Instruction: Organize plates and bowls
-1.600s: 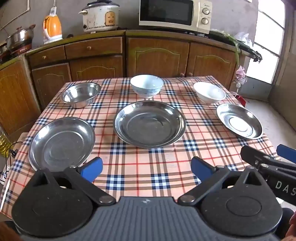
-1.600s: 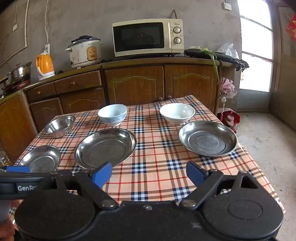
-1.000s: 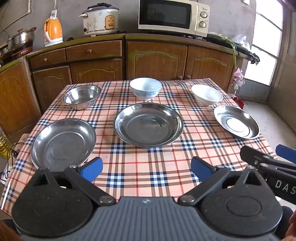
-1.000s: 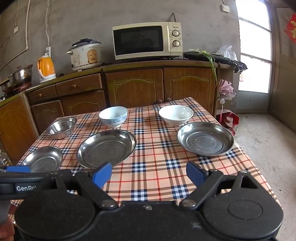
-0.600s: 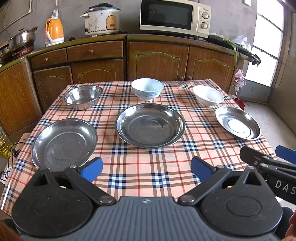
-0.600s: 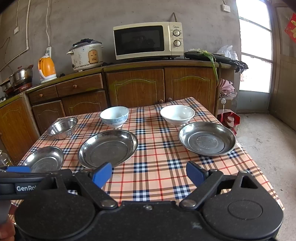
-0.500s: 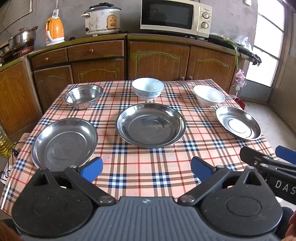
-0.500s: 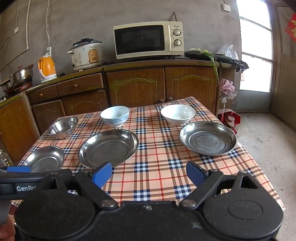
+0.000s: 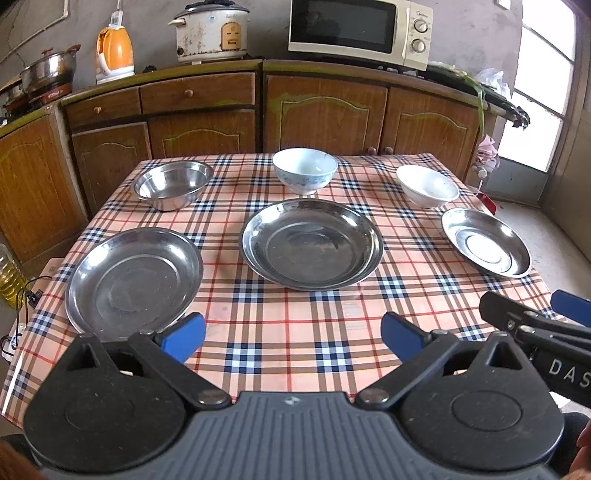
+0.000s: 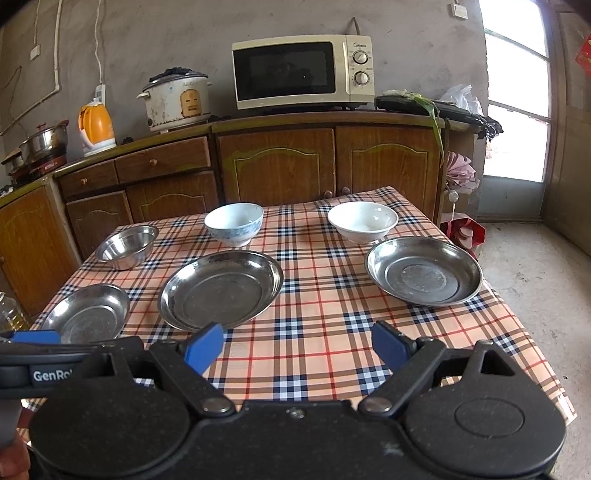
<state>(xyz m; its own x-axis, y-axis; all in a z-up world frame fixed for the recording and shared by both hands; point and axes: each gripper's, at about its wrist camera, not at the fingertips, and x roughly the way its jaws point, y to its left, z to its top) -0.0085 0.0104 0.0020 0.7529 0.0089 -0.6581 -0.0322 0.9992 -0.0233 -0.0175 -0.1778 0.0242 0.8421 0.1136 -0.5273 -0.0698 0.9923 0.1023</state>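
Three steel plates lie on the checked table: a left plate [image 9: 133, 277], a larger middle plate [image 9: 311, 245] and a right plate [image 9: 485, 242]. Behind them stand a steel bowl [image 9: 171, 184], a blue-patterned bowl [image 9: 304, 173] and a white bowl [image 9: 426, 184]. My left gripper [image 9: 293, 338] is open and empty over the table's near edge. My right gripper [image 10: 297, 345] is open and empty, also at the near edge, with the right plate [image 10: 423, 275] and white bowl [image 10: 362, 220] ahead of it on the right.
The table [image 9: 295, 332] carries a plaid cloth. Wooden cabinets [image 9: 325, 110] stand behind it with a microwave [image 9: 360, 33], rice cooker [image 9: 210, 31], orange kettle [image 9: 114, 51] and pot [image 9: 48, 74]. An oil bottle [image 9: 9, 275] stands on the floor at left.
Both grippers have shifted only slightly; the view has drifted a little and the dishes sit in the same places. Both stay open and empty.
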